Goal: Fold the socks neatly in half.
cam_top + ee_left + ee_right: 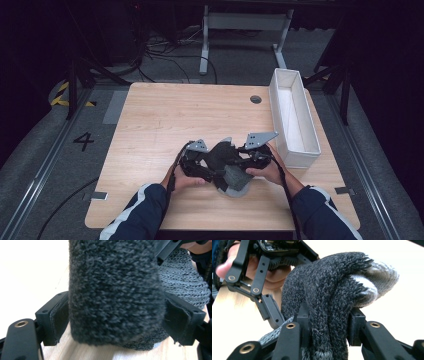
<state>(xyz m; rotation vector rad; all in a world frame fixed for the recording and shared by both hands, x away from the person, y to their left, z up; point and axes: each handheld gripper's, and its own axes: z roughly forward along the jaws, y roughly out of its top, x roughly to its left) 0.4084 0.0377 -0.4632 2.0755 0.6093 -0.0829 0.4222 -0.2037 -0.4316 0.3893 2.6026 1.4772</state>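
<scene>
Right tongs (328, 327) around knitted sock (329, 285)

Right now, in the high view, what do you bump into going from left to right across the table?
Left gripper → dark knitted sock → right gripper → long white box.

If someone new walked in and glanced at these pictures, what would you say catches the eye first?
First, the dark grey knitted garment bunched between the two hands at the near middle of the wooden table. The right gripper is clamped on a fold of it, while the left gripper has its jaws spread on either side of a thick roll of the knit. Next, the long white box lying empty along the table's right edge.
</scene>
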